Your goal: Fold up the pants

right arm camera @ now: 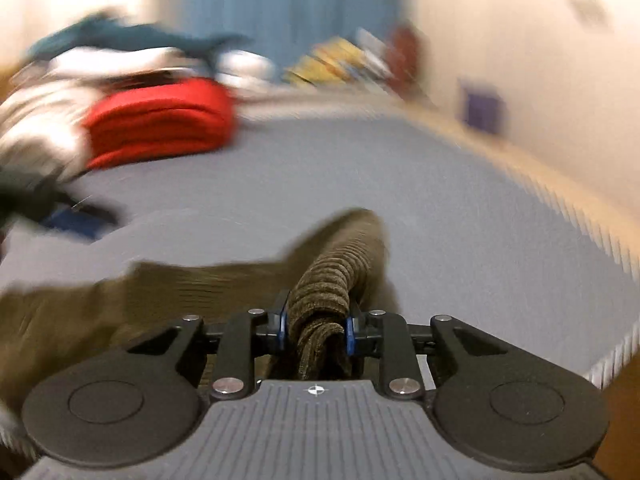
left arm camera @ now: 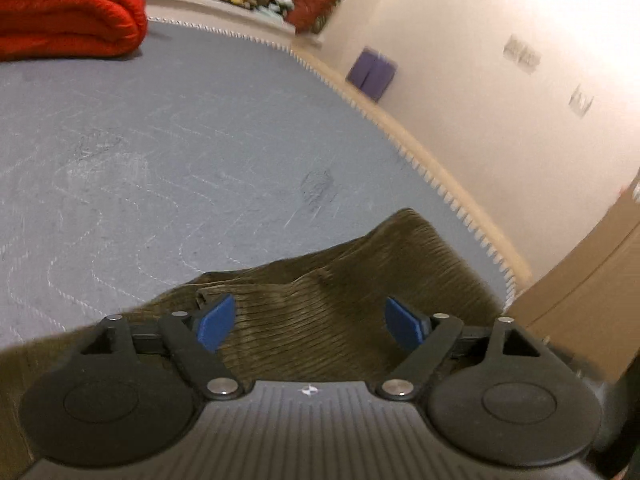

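Corduroy bunches between your right gripper's [right arm camera: 316, 330] pads, clamped tight. Your left gripper [left arm camera: 310, 322] stands wide, empty, above the pants [left arm camera: 340, 300]. They lie rumpled near the mat's [left arm camera: 160, 140] edge; through the blur, folding looks barely begun. Beyond sits a red bundle [left arm camera: 68, 12].

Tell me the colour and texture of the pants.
Olive-brown ribbed corduroy pants; ribs show clearest in the left wrist view.
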A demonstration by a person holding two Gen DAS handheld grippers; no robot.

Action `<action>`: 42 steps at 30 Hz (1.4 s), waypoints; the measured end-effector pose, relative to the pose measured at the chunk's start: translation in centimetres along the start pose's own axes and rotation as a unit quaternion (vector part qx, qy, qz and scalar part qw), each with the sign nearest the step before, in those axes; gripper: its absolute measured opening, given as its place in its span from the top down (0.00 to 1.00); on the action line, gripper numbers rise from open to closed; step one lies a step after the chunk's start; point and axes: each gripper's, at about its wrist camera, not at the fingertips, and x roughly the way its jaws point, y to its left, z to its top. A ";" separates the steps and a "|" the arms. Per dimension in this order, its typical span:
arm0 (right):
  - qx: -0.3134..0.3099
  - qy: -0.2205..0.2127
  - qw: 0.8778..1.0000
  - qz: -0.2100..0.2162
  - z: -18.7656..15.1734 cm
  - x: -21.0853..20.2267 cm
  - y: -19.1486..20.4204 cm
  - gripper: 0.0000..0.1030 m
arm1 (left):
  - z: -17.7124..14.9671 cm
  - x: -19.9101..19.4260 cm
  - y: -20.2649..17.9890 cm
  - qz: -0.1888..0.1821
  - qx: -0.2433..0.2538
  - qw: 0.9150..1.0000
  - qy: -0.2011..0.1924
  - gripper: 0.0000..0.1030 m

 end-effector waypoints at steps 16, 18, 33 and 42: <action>-0.302 -0.090 0.939 0.134 -5.0 -4.8 17.1 0.75 | -1.9 0.2 5.5 0.015 -0.092 0.994 0.052 0.74; -0.297 -0.090 0.941 0.136 -4.8 -4.3 17.6 0.74 | -1.9 -1.1 5.5 0.034 -0.060 0.997 0.039 0.80; -0.040 -0.057 0.925 0.372 3.7 0.1 13.5 0.18 | -5.3 -21.2 18.3 0.245 -0.159 0.954 -0.073 0.24; 0.189 0.256 0.908 0.274 0.4 17.6 11.3 0.14 | -5.4 -17.8 20.1 0.219 -0.185 0.958 -0.022 0.02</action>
